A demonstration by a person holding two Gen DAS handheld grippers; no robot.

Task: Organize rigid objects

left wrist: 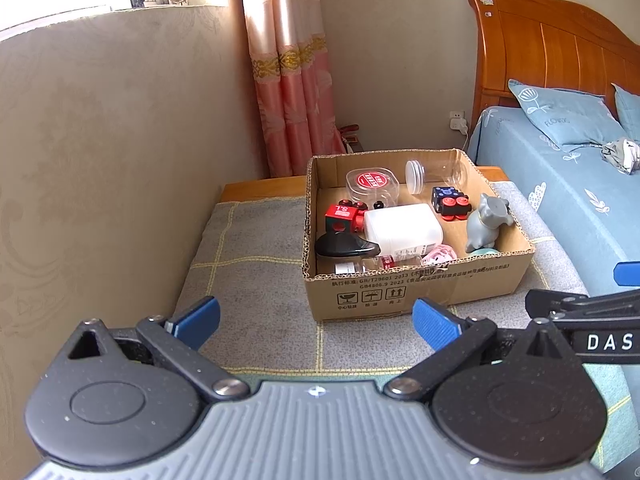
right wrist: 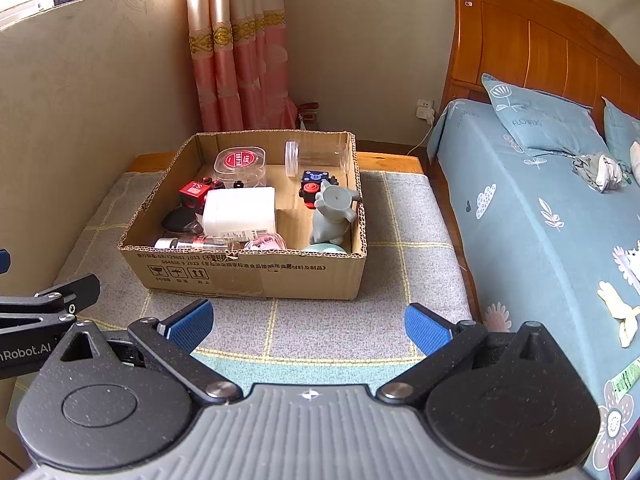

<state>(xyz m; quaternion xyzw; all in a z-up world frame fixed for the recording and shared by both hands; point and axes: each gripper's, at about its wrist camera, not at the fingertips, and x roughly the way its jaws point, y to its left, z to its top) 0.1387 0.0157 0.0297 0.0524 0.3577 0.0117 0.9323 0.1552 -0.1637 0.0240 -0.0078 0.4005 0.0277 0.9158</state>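
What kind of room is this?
Most likely a bedroom: a made bed with pillow, a carved wooden headboard, and pink curtains by the window.

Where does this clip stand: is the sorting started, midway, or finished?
Every rigid item visible lies loose in the cardboard box: white bottle, grey figurine, red cube, clear jar. Nothing is in hand: the left claw and right claw are open, short of the box. Whether items are going in or coming out cannot be told.
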